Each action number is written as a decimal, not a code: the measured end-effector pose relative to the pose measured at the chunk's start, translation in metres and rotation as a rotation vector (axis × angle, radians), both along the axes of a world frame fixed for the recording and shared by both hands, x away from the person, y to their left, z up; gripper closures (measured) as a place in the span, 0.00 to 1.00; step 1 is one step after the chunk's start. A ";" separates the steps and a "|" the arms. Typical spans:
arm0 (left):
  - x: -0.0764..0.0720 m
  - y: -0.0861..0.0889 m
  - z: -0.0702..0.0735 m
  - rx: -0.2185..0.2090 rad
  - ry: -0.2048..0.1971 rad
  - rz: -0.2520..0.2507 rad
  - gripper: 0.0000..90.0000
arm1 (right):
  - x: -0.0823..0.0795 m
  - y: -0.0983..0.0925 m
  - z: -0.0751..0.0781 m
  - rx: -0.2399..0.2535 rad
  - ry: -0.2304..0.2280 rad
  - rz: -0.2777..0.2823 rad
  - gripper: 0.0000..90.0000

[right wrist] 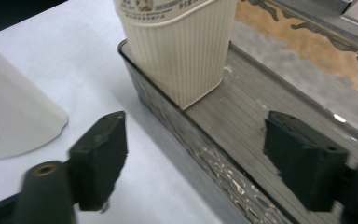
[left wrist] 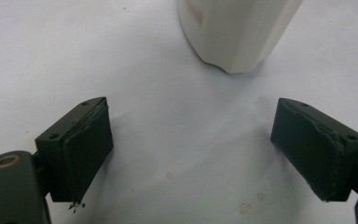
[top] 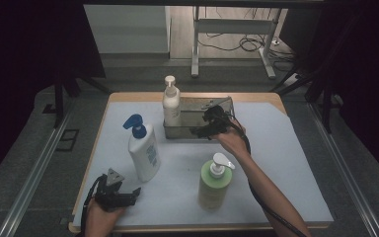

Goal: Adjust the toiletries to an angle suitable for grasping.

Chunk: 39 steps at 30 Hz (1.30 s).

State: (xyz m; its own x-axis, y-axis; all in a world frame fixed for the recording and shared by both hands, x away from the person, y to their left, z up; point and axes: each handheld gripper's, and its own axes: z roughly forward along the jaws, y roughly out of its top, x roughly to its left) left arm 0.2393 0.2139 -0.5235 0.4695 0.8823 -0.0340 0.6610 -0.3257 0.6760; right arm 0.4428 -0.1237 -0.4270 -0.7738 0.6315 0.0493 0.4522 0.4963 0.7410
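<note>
The cream pump bottle stood in the left end of the metal tray near the surface's far edge. The right claw hung at the tray's near wall, empty. The left claw rested by the near-left corner.

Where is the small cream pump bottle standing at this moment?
In the high view, the cream pump bottle stands upright at the left end of the metal tray near the table's far edge, left of the right hand-held gripper.
</note>
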 end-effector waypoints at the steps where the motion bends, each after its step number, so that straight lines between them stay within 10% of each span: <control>1: 0.000 0.000 0.000 -0.001 -0.001 0.001 0.14 | -0.001 -0.001 0.000 -0.002 -0.007 0.002 0.20; 19: 0.000 0.000 0.000 0.001 -0.001 0.002 0.14 | -0.013 -0.024 -0.005 0.066 0.004 0.029 0.00; 33: 0.000 0.000 0.000 0.001 -0.002 0.002 0.14 | -0.032 -0.051 0.000 0.032 -0.003 0.026 0.00; 39: 0.000 0.000 0.000 0.001 -0.002 0.002 0.14 | -0.040 -0.069 -0.001 0.092 0.015 -0.004 0.00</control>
